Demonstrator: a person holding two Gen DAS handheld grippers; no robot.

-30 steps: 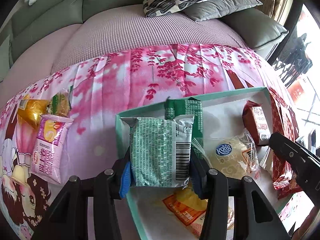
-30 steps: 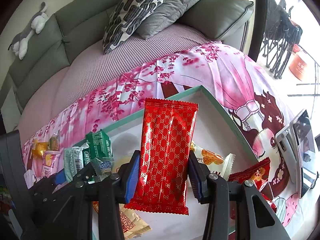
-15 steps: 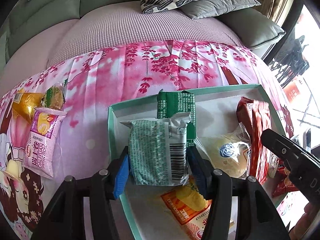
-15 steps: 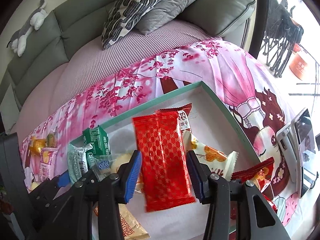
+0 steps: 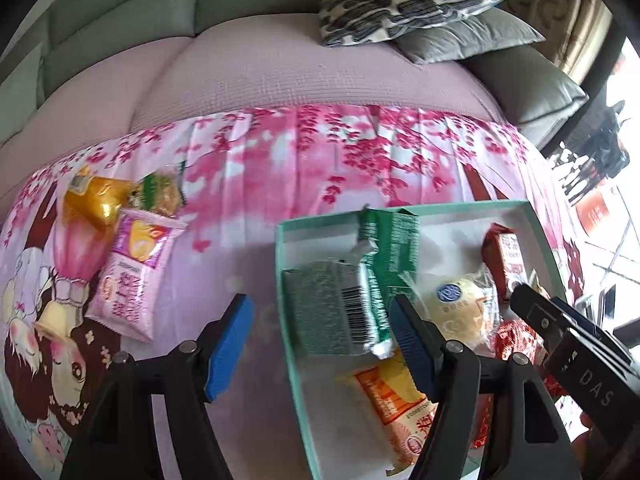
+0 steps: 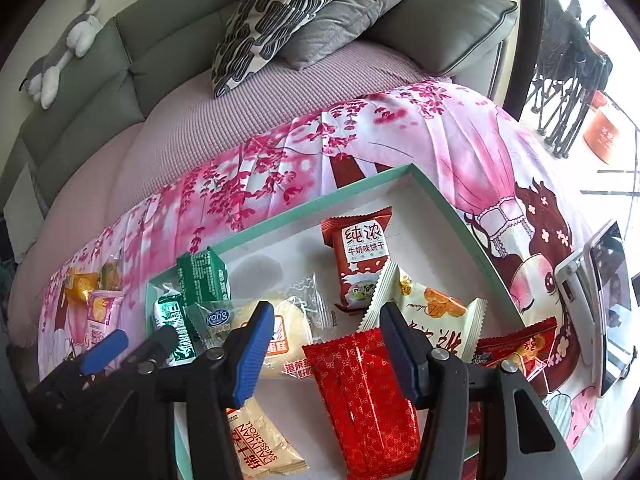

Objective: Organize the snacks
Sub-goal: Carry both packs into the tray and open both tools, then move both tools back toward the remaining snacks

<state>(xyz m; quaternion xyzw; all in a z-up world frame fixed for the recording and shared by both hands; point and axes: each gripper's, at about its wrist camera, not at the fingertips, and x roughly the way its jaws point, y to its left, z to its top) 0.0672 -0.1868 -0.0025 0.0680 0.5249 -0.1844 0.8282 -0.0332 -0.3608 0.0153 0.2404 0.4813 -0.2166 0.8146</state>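
Snacks mostly gathered in teal tray [image 6: 460,216] on pink-cloth tabletop. Left gripper [image 5: 320,344]: jaws spread, empty; green-white packet [image 5: 340,308] lies in tray's left end, against wall. Right gripper [image 6: 328,352]: jaws spread, empty; red foil packet [image 6: 368,400] lies flat in tray, near its front edge. Left to do, by my reading: pink packet [image 5: 128,280], gold packet [image 5: 90,198] and greenish packet [image 5: 160,196] well left of tray; red-orange packet [image 6: 516,344] beside tray's right wall.
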